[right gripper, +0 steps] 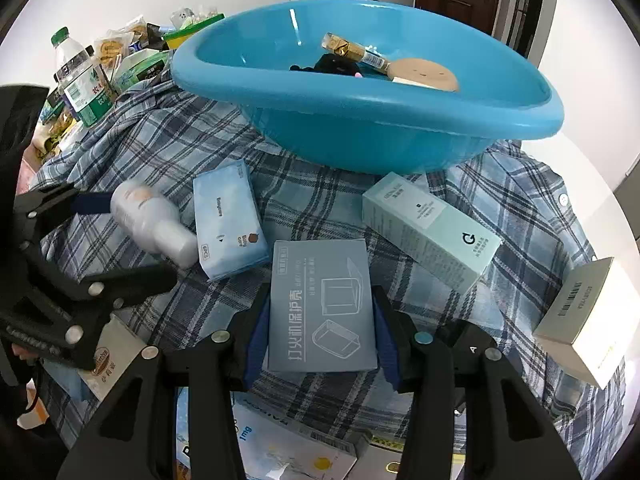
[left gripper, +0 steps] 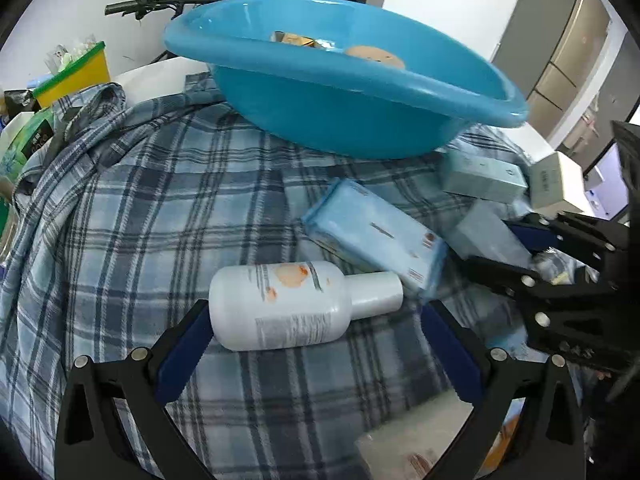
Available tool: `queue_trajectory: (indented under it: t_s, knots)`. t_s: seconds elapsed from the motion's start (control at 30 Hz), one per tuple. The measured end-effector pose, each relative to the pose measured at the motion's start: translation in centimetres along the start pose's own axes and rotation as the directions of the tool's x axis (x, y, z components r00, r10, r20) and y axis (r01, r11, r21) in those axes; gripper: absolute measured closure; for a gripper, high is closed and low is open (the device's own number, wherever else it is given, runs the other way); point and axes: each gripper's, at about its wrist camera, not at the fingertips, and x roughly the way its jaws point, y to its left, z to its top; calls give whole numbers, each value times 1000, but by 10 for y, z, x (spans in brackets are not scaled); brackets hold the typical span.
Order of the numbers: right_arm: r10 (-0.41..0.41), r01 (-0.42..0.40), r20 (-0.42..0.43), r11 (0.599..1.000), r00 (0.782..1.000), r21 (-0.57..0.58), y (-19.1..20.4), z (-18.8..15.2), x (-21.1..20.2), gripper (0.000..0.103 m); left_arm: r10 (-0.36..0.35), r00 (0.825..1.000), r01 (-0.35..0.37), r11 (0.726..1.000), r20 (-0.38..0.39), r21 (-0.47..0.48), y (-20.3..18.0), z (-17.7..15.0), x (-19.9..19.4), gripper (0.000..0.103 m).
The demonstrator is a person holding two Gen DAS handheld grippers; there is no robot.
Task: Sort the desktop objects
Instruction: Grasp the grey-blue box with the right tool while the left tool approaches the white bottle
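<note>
Left wrist view: the left gripper stands wide and released around a white lotion bottle, which lies on its side on the plaid shirt; the left pad touches or nearly touches the bottle's base, while the right pad is well clear of the cap. Open plaid cloth extends to the left of the bottle as far as the shirt's bunched collar. To the right the room is narrow: a blue tissue pack lies just beside the cap, and the right gripper enters from the frame edge beyond it.

Right wrist view: the right gripper is clenched on a grey protective-case box, both blue pads pressed against its long sides. A mint carton lies tilted just right of the box, and a white carton sits near the shirt's right edge. The blue basin stands behind all of these, its rim overhanging the cloth; it holds a gold-wrapped tube, a round tan disc and a dark object too small to identify.

Packages below the held box are cut off by the gripper frame. Snack bags and a water bottle crowd the far left edge.
</note>
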Motion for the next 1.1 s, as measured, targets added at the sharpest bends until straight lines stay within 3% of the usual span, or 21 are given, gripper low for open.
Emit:
queue_trajectory:
  t_s: [0.23,0.4,0.7,0.9,0.93,1.07,1.1]
  knots:
    - [24,-24,12,1000,1000,3,0,-1,-5,57,-85,995,85,996,-52,-2,-9,-18,-7,0]
    - [25,-25,17,1000,1000,5,-1,-2,-7,57,-102,993,102,995,-55,1,-15,-31,-15,0]
    - [27,-27,20,1000,999,6,0,-4,-9,57,5,1000,-7,998,26,67,-6,-13,-26,0]
    - [14,-15,18,999,1000,29,-5,-7,-10,57,4,1000,-6,992,19,129,-10,-3,-14,0]
    - [13,-13,17,999,1000,32,-6,-7,-9,57,-6,1000,4,992,14,127,-10,-3,-13,2]
    - [13,-13,13,999,1000,38,-6,-8,-9,57,-11,999,14,995,-36,96,-11,-5,-2,31]
    - [14,-14,13,999,1000,36,-6,-8,-9,57,-10,999,14,996,-42,88,-10,-6,-1,33]
